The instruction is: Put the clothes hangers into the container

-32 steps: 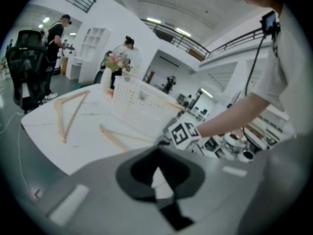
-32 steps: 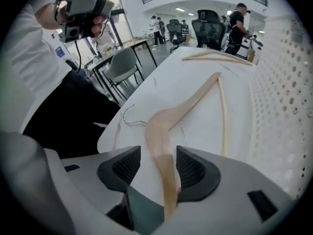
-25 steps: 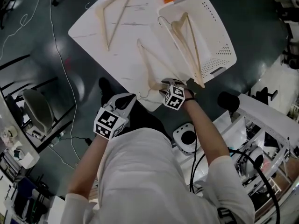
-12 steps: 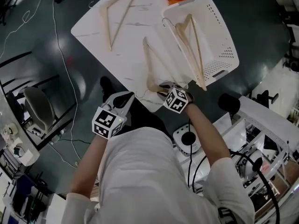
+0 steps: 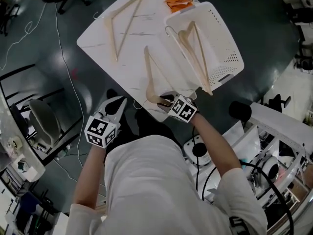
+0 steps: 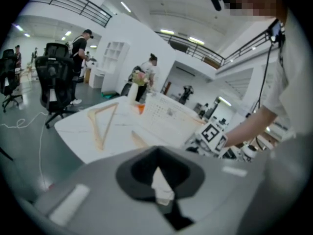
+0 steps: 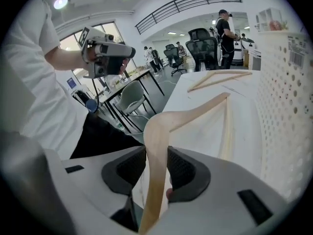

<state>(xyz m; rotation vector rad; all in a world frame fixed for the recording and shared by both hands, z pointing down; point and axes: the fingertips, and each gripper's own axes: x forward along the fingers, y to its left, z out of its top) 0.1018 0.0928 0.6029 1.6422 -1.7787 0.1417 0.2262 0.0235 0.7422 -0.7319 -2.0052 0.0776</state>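
Observation:
My right gripper (image 5: 167, 101) is shut on the shoulder of a pale wooden hanger (image 5: 150, 75) at the near edge of the white table (image 5: 98, 38). Its jaws have just been closing, and its own view shows the hanger (image 7: 188, 115) pinched between the dark pads. The hanger's near end is lifted and its long arms reach out over the table. A white perforated basket (image 5: 222, 38) to the right holds another hanger (image 5: 193, 50). A third hanger (image 5: 120, 26) lies at the far left. My left gripper (image 5: 113, 106) hangs shut and empty off the near left edge.
An orange object (image 5: 178, 4) lies behind the basket. Office chairs (image 6: 54, 77) and people stand beyond the table. A cable (image 5: 63, 67) trails over the dark floor on the left, and equipment crowds the right (image 5: 274, 146). The basket wall (image 7: 288, 97) is close to the held hanger.
The right gripper closed on the middle hanger and raised its near end off the table. The left gripper drifted left, away from the table edge.

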